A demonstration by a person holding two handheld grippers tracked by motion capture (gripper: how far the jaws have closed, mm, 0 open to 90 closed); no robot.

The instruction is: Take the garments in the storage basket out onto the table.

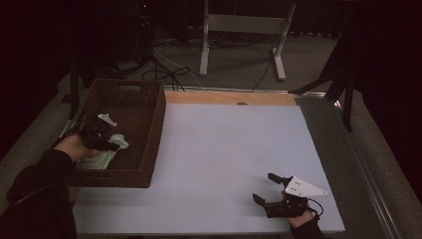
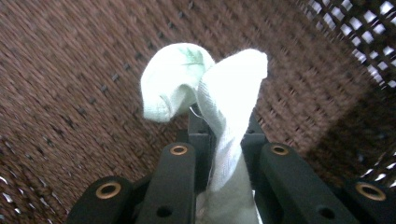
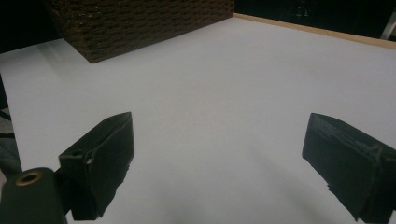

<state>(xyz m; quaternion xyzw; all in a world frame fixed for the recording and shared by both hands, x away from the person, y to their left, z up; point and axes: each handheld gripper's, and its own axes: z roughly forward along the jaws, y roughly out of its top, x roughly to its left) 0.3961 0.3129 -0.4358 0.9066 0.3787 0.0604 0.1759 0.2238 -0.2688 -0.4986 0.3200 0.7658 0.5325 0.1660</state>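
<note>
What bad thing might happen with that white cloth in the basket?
The left gripper pinches only a narrow fold of the white cloth, so it might slip out if lifted. The loose end could also snag on the woven basket. The right gripper is open, far off on the table, too distant to help.

Dim lab-like room: white-topped table (image 1: 224,149), bare desk frame (image 1: 244,30), floor cables (image 1: 169,69), grey carpet (image 1: 298,55).

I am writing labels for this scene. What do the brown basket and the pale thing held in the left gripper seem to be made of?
The basket looks like woven wicker or a similar fibre, matt brown: its walls show a plaited weave with open gaps. The pale thing looks like soft cotton cloth, matt and whitish: it folds limply, a fine weave shows, and the left gripper pinches it.
</note>
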